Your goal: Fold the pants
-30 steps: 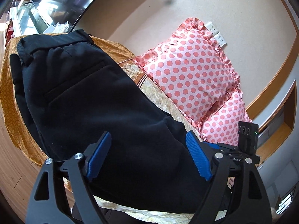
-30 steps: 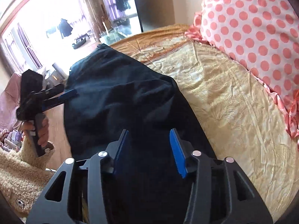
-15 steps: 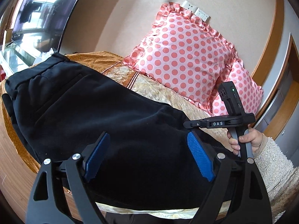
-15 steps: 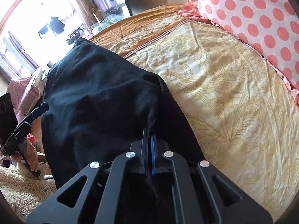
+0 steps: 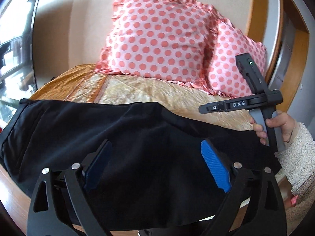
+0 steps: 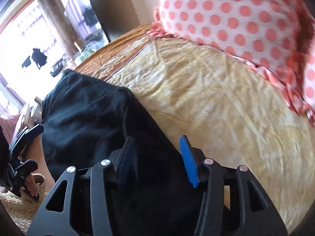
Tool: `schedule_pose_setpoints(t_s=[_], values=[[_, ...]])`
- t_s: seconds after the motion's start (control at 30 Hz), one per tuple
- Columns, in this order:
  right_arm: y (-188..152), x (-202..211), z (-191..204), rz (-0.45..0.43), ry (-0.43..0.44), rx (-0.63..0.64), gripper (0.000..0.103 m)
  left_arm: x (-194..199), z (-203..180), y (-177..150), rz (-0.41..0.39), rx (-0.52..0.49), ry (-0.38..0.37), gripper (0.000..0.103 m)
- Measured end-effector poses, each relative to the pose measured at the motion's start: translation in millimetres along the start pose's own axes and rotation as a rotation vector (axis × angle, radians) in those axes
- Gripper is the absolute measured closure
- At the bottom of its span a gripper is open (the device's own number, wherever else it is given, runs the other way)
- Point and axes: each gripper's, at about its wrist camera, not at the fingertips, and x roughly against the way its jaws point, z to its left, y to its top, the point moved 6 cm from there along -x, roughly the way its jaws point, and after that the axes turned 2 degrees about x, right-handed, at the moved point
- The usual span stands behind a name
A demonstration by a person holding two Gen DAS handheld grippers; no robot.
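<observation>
Black pants (image 5: pixel 98 137) lie folded along the near edge of the bed, waistband at the left; they also show in the right wrist view (image 6: pixel 84 110). My left gripper (image 5: pixel 155 167) is open, its blue pads spread wide just above the middle of the pants. My right gripper (image 6: pixel 157 157) is open over the right end of the pants, holding nothing. From the left wrist view the right gripper (image 5: pixel 204 109) hovers at the right, above the pants' far edge, in a hand with a fleece sleeve.
The bed has a gold patterned cover (image 6: pixel 216 102). Two pink polka-dot pillows (image 5: pixel 161 39) lean on the wall at the head. A dark screen (image 5: pixel 17 55) stands at the left, a bright window (image 6: pixel 29 49) beyond. Wooden floor (image 5: pixel 11 192) lies below the bed edge.
My right gripper was shut on the pants half a second ago and has opened and let go. My left gripper stayed open and swung rightward over the pants.
</observation>
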Motion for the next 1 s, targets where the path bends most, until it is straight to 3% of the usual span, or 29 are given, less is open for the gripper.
schedule_pose_setpoints(t_s=[0.2, 0.33, 0.43, 0.53, 0.67, 0.8, 0.83, 0.87, 1.0], values=[[-127, 132, -97, -0.17, -0.213, -0.349, 0.053, -56, -80, -4, 0.139, -0.19, -0.07, 0.01], [-240, 227, -163, -0.318, -0.389, -0.67, 0.048, -85, -119, -13, 0.222, -0.228, -0.136, 0.01], [-308, 275, -192, -0.424, -0.504, -0.85, 0.053, -95, -140, -19, 0.244, -0.236, -0.176, 0.01], [-353, 285, -210, -0.435, -0.554, -0.991, 0.053, -99, -155, -24, 0.239, -0.253, -0.176, 0.01], [-383, 274, -225, -0.472, -0.479, -1.109, 0.054, -105, -161, -27, 0.255, -0.258, -0.169, 0.008], [-381, 277, -228, -0.53, -0.439, -1.12, 0.056, -106, -163, -29, 0.264, -0.263, -0.167, 0.008], [-378, 273, -228, -0.522, -0.439, -1.111, 0.061, -106, -162, -29, 0.265, -0.262, -0.168, 0.008], [-375, 270, -227, -0.521, -0.426, -1.091, 0.079, -107, -162, -29, 0.267, -0.259, -0.169, 0.008], [-355, 279, -220, -0.516, -0.504, -0.991, 0.088, -109, -160, -30, 0.276, -0.244, -0.17, 0.007]])
